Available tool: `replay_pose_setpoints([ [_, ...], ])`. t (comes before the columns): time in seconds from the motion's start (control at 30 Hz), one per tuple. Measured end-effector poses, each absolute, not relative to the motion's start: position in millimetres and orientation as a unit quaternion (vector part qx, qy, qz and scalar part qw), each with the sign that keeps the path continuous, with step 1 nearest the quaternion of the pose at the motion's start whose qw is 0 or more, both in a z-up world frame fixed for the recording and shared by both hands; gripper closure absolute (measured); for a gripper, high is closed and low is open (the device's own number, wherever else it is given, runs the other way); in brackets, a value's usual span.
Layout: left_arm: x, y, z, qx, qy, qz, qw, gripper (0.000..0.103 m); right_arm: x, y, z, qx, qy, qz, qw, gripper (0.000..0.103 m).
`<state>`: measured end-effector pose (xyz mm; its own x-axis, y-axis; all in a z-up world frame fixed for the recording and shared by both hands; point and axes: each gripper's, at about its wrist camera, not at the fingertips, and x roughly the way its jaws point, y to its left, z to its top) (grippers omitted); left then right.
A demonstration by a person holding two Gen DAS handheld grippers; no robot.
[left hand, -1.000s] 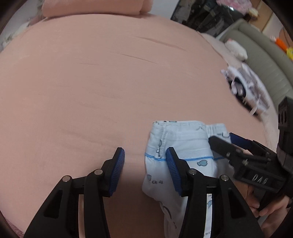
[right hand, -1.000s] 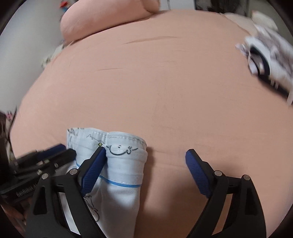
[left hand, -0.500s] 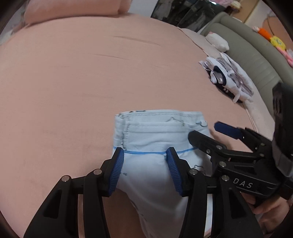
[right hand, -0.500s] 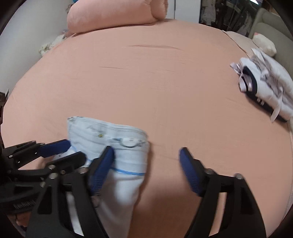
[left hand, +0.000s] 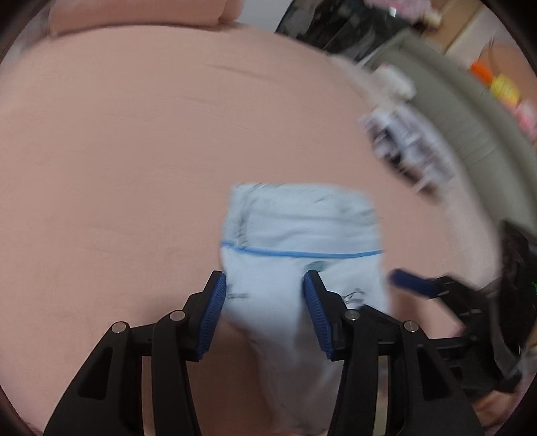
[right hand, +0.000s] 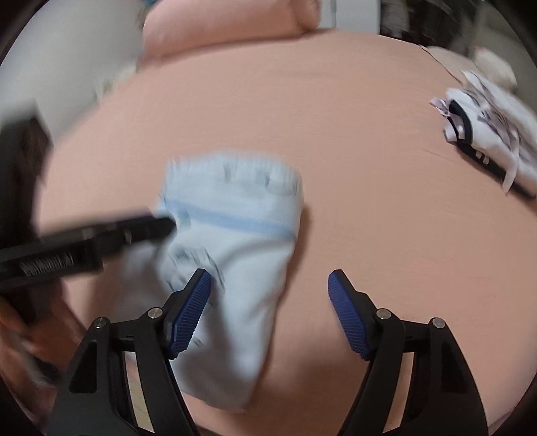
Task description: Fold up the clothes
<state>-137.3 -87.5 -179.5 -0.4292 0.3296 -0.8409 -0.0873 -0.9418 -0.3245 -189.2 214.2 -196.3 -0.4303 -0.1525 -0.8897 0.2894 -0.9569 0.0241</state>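
Light blue folded trousers with a blue stripe and small prints lie on the pink bed, one end hanging over the near edge. They also show in the right wrist view. My left gripper is open above the trousers, its fingers either side of the cloth. My right gripper is open, its left pad over the trousers' right part, its right pad over bare sheet. Neither holds anything. Each gripper shows in the other's view, the right one and the left one.
A folded white and dark garment lies at the bed's right edge, also in the left wrist view. A pink pillow sits at the far end. A grey-green sofa stands beyond the right edge.
Both grippers have pulled back and up from the trousers. The left one shifted from beside the cloth to over it. Both stay open. The frames now are motion blurred.
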Motion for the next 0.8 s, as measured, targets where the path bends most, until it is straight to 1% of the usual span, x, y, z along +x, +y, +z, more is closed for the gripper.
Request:
replay_pose_setpoints([
  [0.07,-136,-96,-177,-0.516,-0.157,0.833,0.125,0.049,-183,225,-197,0.515,0.033,-0.848,0.122,0.027],
  [0.1,-131,-98,-175,-0.514,-0.164,0.833,0.123,0.049,-179,231,-193,0.516,0.016,-0.849,0.115,0.027],
  [0.2,-115,-100,-168,-0.512,-0.181,0.831,0.124,0.051,-167,233,-178,0.507,0.002,-0.855,0.106,0.027],
  [0.33,-93,-82,-169,-0.528,-0.184,0.819,0.130,0.051,-149,223,-183,0.516,0.017,-0.847,0.126,0.027],
  [0.4,-86,-78,-178,-0.544,-0.161,0.817,0.106,0.051,-141,221,-193,0.525,0.033,-0.841,0.125,0.026],
  [0.43,-82,-78,-182,-0.547,-0.156,0.817,0.098,0.050,-136,222,-193,0.522,0.039,-0.843,0.124,0.024],
  [0.5,-80,-88,-182,-0.547,-0.181,0.812,0.098,0.050,-127,225,-188,0.512,0.050,-0.849,0.121,0.018],
  [0.6,-74,-97,-181,-0.537,-0.214,0.812,0.081,0.050,-117,232,-181,0.503,0.060,-0.855,0.111,0.018],
  [0.67,-68,-99,-178,-0.528,-0.230,0.814,0.072,0.051,-115,242,-176,0.505,0.031,-0.856,0.106,0.020],
  [0.7,-63,-97,-176,-0.522,-0.237,0.816,0.074,0.051,-116,247,-174,0.508,0.011,-0.855,0.110,0.024],
  [0.73,-58,-96,-174,-0.517,-0.249,0.815,0.081,0.051,-114,253,-173,0.509,-0.015,-0.853,0.118,0.025],
  [0.8,-49,-92,-174,-0.511,-0.274,0.809,0.095,0.051,-111,259,-170,0.508,-0.054,-0.849,0.137,0.025],
])
